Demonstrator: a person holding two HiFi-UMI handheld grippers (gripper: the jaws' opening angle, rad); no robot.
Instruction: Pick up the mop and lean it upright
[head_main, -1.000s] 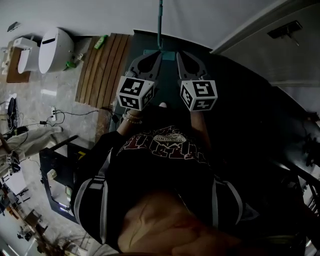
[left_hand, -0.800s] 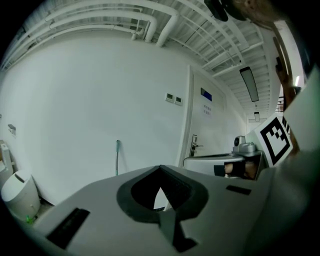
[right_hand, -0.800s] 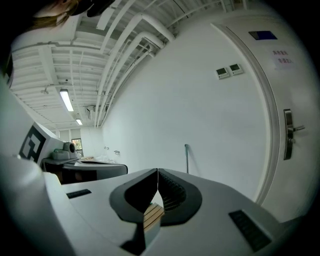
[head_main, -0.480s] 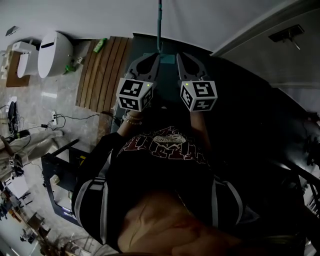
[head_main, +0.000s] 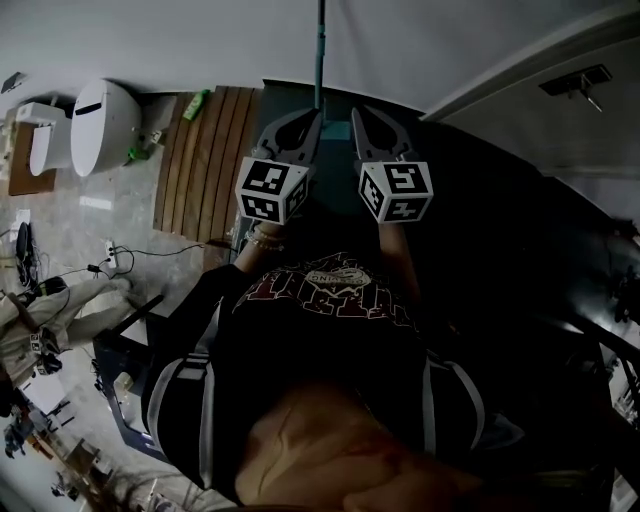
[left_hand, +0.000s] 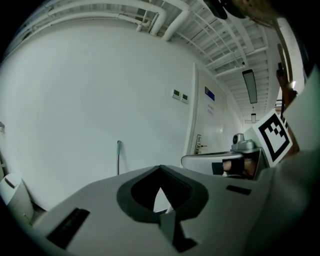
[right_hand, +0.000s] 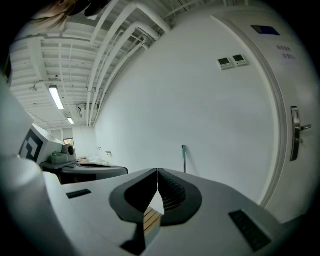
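Observation:
The mop stands upright against the white wall, its teal handle (head_main: 320, 45) rising straight ahead of me. The same handle (left_hand: 118, 157) shows thin and far off in the left gripper view. In the right gripper view the handle (right_hand: 184, 159) stands just right of the jaw tips. My left gripper (head_main: 312, 120) and right gripper (head_main: 360, 114) are held side by side, pointing at the wall a little short of the mop. The jaws of both are shut with nothing between them. Neither touches the mop, and the grippers hide its head.
A white lidded bin (head_main: 100, 112) stands at the left beside a slatted wooden panel (head_main: 205, 150) and a green bottle (head_main: 200, 102). Cables (head_main: 110, 255) lie on the pale floor. A dark mat (head_main: 480, 210) is underfoot. A door (right_hand: 296, 127) is in the wall to the right.
Both grippers and I have moved closer to the wall and the mop; the bin and wooden panel have slid down the view. The jaws stay shut.

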